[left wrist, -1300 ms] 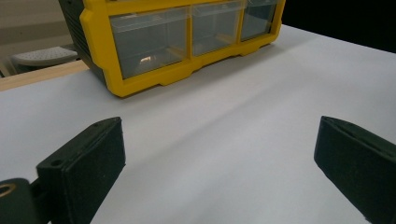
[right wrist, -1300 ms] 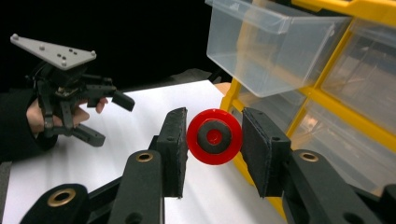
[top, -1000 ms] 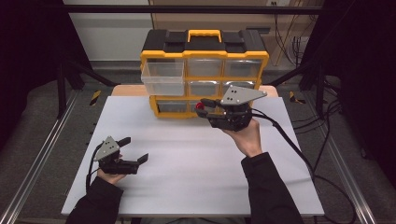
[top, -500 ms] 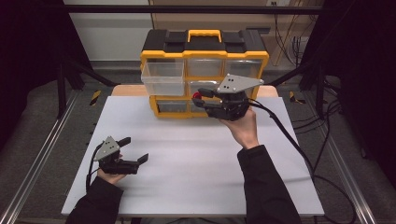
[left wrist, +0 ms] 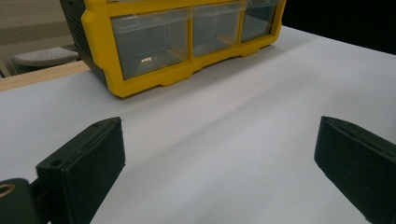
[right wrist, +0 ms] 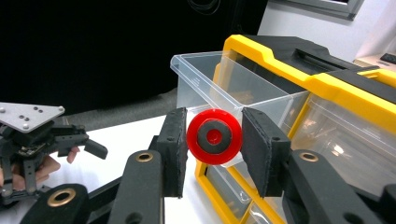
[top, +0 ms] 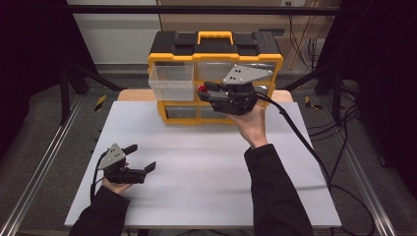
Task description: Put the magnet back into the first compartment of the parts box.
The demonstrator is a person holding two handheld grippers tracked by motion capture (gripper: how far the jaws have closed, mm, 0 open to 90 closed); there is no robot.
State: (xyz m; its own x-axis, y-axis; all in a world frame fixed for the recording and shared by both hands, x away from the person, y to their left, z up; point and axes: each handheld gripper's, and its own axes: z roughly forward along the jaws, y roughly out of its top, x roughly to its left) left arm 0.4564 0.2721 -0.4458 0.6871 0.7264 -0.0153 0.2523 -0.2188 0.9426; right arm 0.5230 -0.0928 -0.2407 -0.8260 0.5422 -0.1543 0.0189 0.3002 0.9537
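You work at a white table [top: 206, 182] on a grey floor, with metal rails to either side and dark frame posts behind; cables trail at the right. A yellow and black drawer organizer [top: 215, 54] stands at the table's far edge, its clear upper-left drawer [top: 172, 82] pulled out.

Your right gripper [right wrist: 214, 140] is closed on a red disc [right wrist: 214, 136] with a grey ring on its face, held in the air just in front of the organizer, beside the open drawer. Your left gripper [top: 140, 158] rests on the table near the front left corner, jaws spread wide and holding nothing.

Compared with a second ago, your right gripper has moved farther toward the organizer and higher, closer to the open drawer. Your left gripper has not shifted.
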